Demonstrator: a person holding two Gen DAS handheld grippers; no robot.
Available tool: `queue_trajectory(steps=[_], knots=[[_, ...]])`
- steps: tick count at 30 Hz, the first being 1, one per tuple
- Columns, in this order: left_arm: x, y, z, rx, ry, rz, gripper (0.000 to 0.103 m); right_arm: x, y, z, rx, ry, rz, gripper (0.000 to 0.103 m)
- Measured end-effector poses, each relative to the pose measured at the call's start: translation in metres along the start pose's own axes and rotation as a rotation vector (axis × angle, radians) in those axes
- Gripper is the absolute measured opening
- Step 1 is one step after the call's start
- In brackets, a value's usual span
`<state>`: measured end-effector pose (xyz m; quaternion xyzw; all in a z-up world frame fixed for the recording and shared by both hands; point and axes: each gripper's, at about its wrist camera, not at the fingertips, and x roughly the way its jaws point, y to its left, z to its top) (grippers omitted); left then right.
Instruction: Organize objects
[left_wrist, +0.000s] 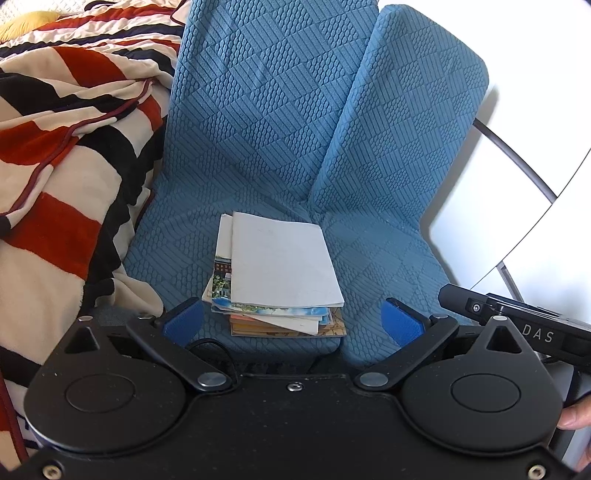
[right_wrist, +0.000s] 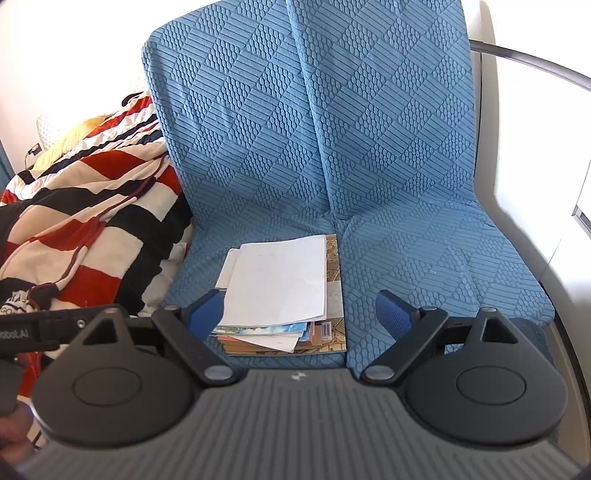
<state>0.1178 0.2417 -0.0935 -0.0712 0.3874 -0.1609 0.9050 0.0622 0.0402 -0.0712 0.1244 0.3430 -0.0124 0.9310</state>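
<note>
A stack of booklets and magazines (left_wrist: 280, 273) with a plain white cover on top lies on the blue quilted seat cushion (left_wrist: 388, 251). My left gripper (left_wrist: 291, 319) is open, its blue pads spread wide on either side of the stack's near edge, nothing pressed between them. The same stack (right_wrist: 280, 288) shows in the right wrist view, with my right gripper (right_wrist: 299, 314) open too; its left pad (right_wrist: 207, 314) sits close beside the stack's near left corner, though I cannot tell whether they touch. The right gripper's body (left_wrist: 517, 325) shows at the left view's right edge.
A striped red, black and cream blanket (left_wrist: 66, 177) is heaped to the left of the seat. The blue backrest (right_wrist: 314, 122) rises behind the stack. A white wall and a grey metal tube (right_wrist: 528, 59) lie to the right. A hand (left_wrist: 576, 417) holds the right gripper.
</note>
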Motion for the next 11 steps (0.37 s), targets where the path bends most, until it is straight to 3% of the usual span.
queue_trajectory(steps=[11], knots=[[0.0019,0.0021,0.0006,0.003,0.005,0.016,0.102,0.0039,-0.0014,-0.0014,0.007,0.01,0.004,0.091]])
